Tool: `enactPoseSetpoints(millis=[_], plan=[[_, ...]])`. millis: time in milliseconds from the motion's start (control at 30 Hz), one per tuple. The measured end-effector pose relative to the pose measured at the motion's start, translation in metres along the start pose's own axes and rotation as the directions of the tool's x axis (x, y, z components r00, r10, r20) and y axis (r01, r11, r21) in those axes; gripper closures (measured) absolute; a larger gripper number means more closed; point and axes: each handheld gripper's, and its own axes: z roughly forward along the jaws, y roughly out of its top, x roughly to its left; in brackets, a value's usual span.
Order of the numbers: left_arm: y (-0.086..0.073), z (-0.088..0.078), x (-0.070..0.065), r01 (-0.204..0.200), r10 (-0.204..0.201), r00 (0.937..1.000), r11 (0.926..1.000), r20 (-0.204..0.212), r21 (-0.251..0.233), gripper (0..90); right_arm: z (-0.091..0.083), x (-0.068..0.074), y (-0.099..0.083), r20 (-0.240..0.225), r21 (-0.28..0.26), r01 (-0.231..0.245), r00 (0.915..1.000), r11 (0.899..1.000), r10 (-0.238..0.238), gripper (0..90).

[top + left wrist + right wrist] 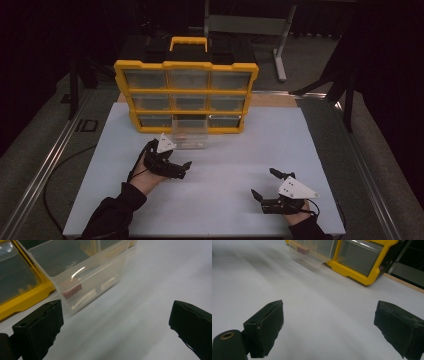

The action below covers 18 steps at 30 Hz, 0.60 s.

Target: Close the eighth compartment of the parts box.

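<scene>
- High view: a yellow drawer organizer (186, 95) stands at the far edge of the white table (220, 195), carry handle up, three rows of clear drawers facing the person.
- The bottom-middle clear drawer (190, 133) is pulled forward out of its slot, front end resting on the table; its slot reads as a dark gap behind it. Likely drawn out to reach the contents.
- Left gripper (181, 169) is held just in front of that drawer, slightly to its left, jaws spread and empty, aimed to the right across the table. No contact with the drawer that I can make out.
- Right gripper (266, 184) sits well apart near the table's near-right, jaws parted, nothing between them. Reads as parked, waiting.
- Left gripper view: both black jaws wide apart over bare table. The clear drawer (82, 277) lies ahead and left, near the left jaw, apart from it.
- Through its wall: a small reddish-brown piece (72, 291) and several pale strips (85, 297) on the floor; too blurred to name.
- Right gripper view: jaws released, wide, gripping nothing. The drawer (312, 250) is far ahead, motion-blurred, a reddish piece (302, 249) visible inside.
- Organizer's bottom-right drawer (359, 257) is closed in its yellow frame.
</scene>
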Motion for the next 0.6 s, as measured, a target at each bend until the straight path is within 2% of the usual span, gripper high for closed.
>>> enactPoseSetpoints(millis=[100, 300, 600], plan=[[-0.001, 0.004, -0.001, 0.002, -0.002, 0.9999, 1.0000, -0.014, 0.003, 0.0, 0.000, 0.000, 0.000, -0.002, 0.000, -0.004, 1.0000, 1.000, 0.004, 8.9], [-0.005, 0.013, -0.003, 0.006, -0.006, 1.0000, 0.9998, -0.006, 0.018, 0.0, 0.000, 0.000, 0.000, -0.003, -0.001, -0.002, 1.0000, 1.000, 0.002, 8.9], [-0.008, 0.024, -0.003, 0.010, -0.009, 0.9997, 0.9989, -0.021, 0.045, 0.4, 0.000, 0.000, 0.000, 0.000, 0.000, -0.004, 1.0000, 1.000, 0.004, 8.9]])
